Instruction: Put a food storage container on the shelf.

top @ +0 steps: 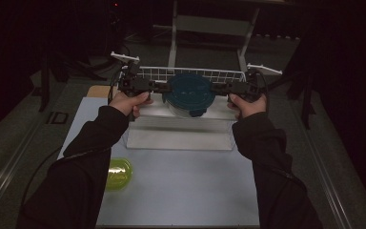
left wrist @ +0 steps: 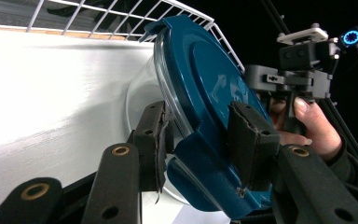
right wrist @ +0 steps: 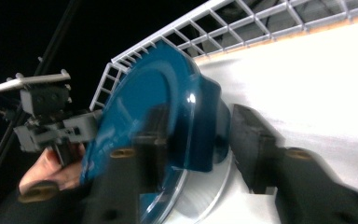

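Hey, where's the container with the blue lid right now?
In the high view the blue-lidded container is at the table's far middle, held between the left tool and the right tool, just in front of the white wire basket.

No legible text or labels.

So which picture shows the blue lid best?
The left gripper view: the blue lid is close and sharp there, with its rim and side flaps clear. The right gripper view shows it near but blurred. The high view shows it small, from above.
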